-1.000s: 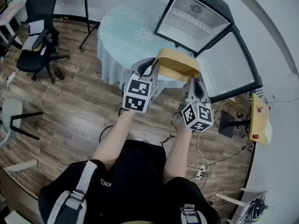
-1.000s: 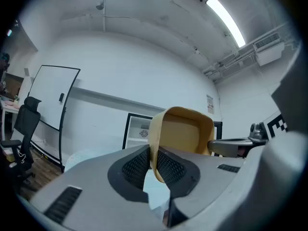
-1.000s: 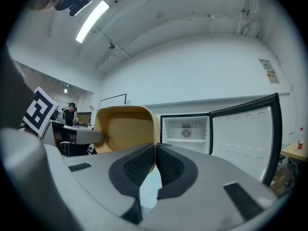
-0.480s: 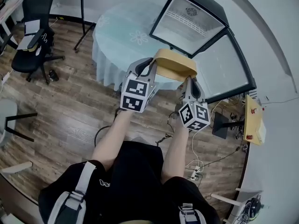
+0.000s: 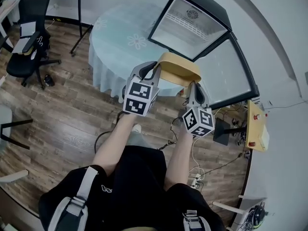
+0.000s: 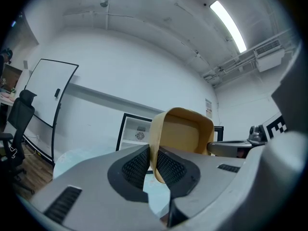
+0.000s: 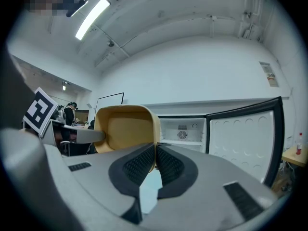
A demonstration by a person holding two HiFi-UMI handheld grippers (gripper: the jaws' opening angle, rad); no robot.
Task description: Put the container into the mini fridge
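The left gripper [image 6: 153,163] has its pads pressed on the left wall of the container [image 5: 179,67]. The right gripper [image 7: 155,163] pinches the opposite wall the same way. The empty yellow tub hangs between the two sets of fingertips, off any surface, with its hollow turned toward both gripper cameras.

Just past the fingertips, ahead and a little right, the fridge [image 5: 190,22] stands open, its white cavity bare. Its door [image 5: 226,73] is swung out to the right of the right gripper.

The step in hand looks like the carry to the cavity. Each grip is only on a thin wall, so the two hands should travel together at a fixed spacing, or the tub may flex or slip. It should go in square, well clear of the door.

Ahead and left of the left gripper is a round clothed table [image 5: 115,42]. Wood floor [image 5: 62,114] lies below, with an office chair [image 5: 29,37] far left.
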